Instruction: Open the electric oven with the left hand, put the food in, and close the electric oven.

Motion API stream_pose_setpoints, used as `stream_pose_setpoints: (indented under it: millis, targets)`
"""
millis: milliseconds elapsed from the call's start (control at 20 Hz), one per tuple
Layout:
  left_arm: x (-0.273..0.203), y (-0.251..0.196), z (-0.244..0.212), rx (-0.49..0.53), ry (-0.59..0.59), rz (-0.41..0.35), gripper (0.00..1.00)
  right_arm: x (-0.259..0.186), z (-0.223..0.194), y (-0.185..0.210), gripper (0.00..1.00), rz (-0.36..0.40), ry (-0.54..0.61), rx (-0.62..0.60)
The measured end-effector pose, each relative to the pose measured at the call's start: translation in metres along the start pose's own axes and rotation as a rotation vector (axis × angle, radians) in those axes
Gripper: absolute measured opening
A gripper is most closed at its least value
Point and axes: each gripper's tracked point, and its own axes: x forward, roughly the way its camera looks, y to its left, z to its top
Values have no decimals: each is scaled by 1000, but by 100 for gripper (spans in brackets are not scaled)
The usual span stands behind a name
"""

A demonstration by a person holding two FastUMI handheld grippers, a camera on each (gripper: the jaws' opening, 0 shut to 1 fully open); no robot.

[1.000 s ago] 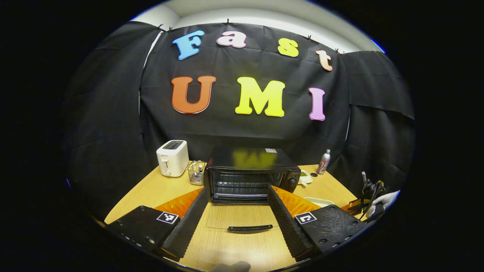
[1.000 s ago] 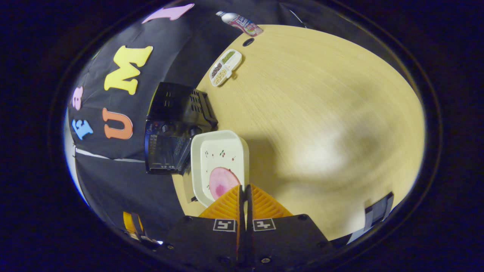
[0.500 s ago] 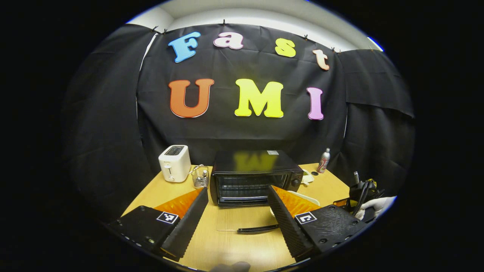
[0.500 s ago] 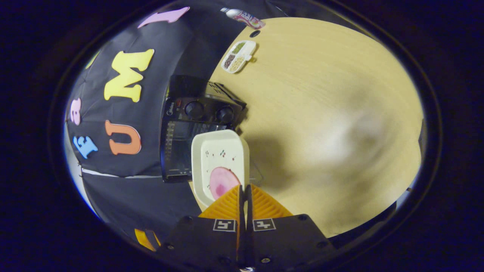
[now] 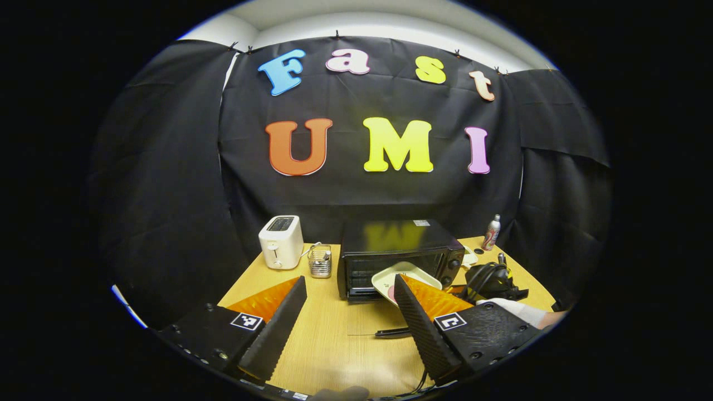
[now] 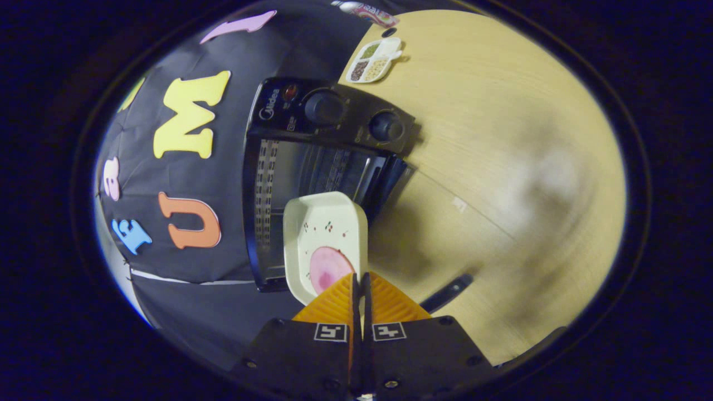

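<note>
Both fingers of the right gripper (image 6: 359, 278) clamp the dish (image 6: 325, 245) at the open oven (image 6: 312, 167); left gripper (image 5: 348, 312) spread apart

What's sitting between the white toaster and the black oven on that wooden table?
In the left gripper view, a small wire basket with a few items inside stands between the white toaster and the black electric oven.

oven mouth (image 6: 312, 184) unobstructed beyond the tray (image 6: 326, 239); lowered door (image 5: 379, 323) flat below
</note>
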Motion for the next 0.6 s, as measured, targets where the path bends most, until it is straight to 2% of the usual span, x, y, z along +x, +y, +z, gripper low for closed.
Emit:
stream_pose_setpoints:
  millis: [200,250,350,400,450,600]
  targets:
    - [0,13,-4,-16,11,31,96,29,12,5,0,-24,-82,49]
    - [0,14,-3,-21,15,35,96,36,14,5,4,-29,-93,57]
    - [2,18,-5,-30,27,39,96,49,14,6,4,-30,-107,59]
    - [3,18,-5,-33,30,42,96,54,16,9,0,-27,-115,59]
    - [5,19,-7,-33,30,47,96,58,21,13,4,-18,-138,60]
    - [7,21,-8,-40,36,50,96,67,30,23,4,16,-163,76]
